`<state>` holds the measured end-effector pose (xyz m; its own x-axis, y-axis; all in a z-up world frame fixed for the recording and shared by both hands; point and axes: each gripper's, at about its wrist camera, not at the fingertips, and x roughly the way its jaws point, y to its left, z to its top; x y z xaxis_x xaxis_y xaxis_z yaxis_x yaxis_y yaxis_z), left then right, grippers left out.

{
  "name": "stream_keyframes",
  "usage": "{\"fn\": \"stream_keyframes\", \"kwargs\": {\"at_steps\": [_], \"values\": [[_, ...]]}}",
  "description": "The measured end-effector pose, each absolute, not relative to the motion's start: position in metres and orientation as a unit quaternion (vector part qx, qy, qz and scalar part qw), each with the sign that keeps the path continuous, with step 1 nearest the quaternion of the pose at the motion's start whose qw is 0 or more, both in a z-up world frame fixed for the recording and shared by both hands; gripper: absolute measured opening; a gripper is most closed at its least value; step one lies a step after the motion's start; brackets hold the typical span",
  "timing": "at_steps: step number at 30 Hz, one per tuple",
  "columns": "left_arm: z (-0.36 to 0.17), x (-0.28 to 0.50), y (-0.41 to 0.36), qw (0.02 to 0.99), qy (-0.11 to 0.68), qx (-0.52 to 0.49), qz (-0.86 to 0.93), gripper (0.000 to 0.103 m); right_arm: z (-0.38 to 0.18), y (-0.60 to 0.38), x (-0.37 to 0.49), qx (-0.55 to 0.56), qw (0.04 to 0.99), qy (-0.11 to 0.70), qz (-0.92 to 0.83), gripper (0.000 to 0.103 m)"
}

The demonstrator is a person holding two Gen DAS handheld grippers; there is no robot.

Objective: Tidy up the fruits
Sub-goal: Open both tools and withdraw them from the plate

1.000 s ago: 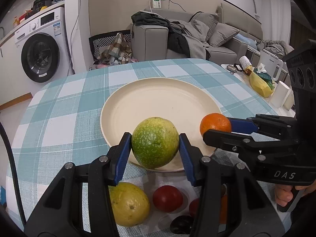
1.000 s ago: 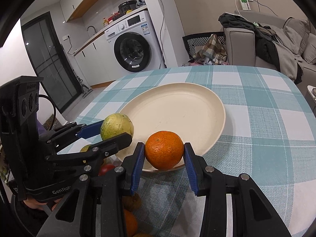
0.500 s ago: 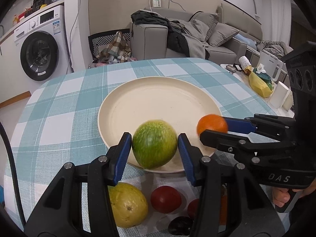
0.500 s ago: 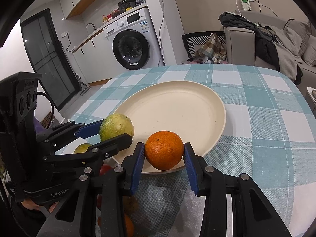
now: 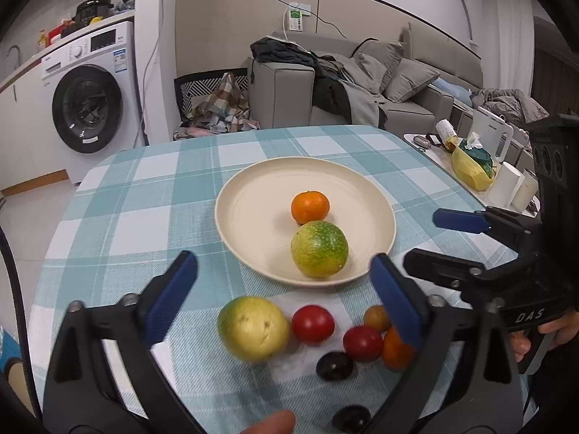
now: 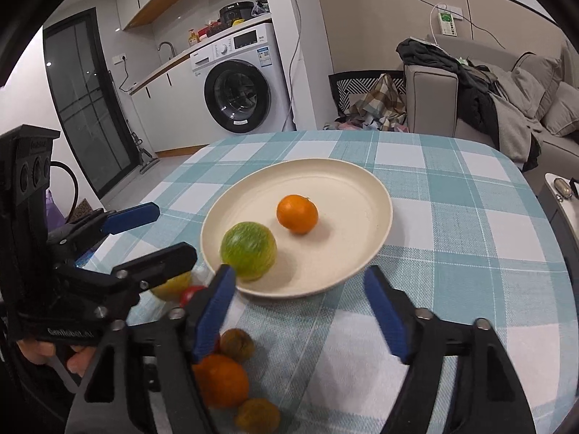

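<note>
A cream plate (image 5: pixel 253 195) (image 6: pixel 347 188) on the checked tablecloth holds a green round fruit (image 5: pixel 319 249) (image 6: pixel 248 250) and an orange tangerine (image 5: pixel 310 207) (image 6: pixel 297 214). My left gripper (image 5: pixel 284 287) is open and empty, just short of the plate's near rim; it also shows in the right wrist view (image 6: pixel 159 231). My right gripper (image 6: pixel 300 307) is open and empty, near the plate's near edge; it shows in the left wrist view (image 5: pixel 427 238). On the cloth lie a yellow fruit (image 5: pixel 253 328), red tomatoes (image 5: pixel 312 323), an orange fruit (image 6: pixel 220 379) and dark plums (image 5: pixel 334 366).
A side table to the right carries a yellow bag (image 5: pixel 470 171) and a white kettle (image 5: pixel 494 137). A sofa with clothes (image 5: pixel 325 83) and a washing machine (image 5: pixel 87 108) stand behind the table. The tablecloth's far half (image 5: pixel 152 166) is bare.
Both grippers opened and pulled back from the plate. The green fruit and the tangerine, held before, now rest on the plate.
</note>
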<state>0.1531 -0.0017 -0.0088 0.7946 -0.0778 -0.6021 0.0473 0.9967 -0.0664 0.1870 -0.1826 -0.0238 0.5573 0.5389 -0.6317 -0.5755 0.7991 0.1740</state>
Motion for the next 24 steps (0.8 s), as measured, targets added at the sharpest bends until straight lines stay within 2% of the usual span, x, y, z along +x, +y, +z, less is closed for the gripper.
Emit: {"fn": "stream_keyframes", "kwargs": {"at_steps": [4,5,16,24], "values": [[-0.005,0.130,0.001,0.949,0.313,-0.024,-0.030,0.102,-0.021,-0.188,0.174,-0.027,0.882,0.350,0.314,0.102],[-0.005,0.125,0.001,0.949,0.313,-0.025,-0.029,0.102,-0.020,-0.188,0.170,-0.028,0.883,0.347,0.314,0.103],[-0.004,0.076,-0.001,0.949,0.312,-0.025,-0.022,0.102,-0.015,-0.198,0.138,-0.030,0.887,0.339,0.311,0.103],[-0.009,0.069,-0.004,0.947,0.321,-0.021,-0.016,0.102,-0.025,-0.201,0.126,-0.044,0.882,0.349,0.314,0.103]]}}
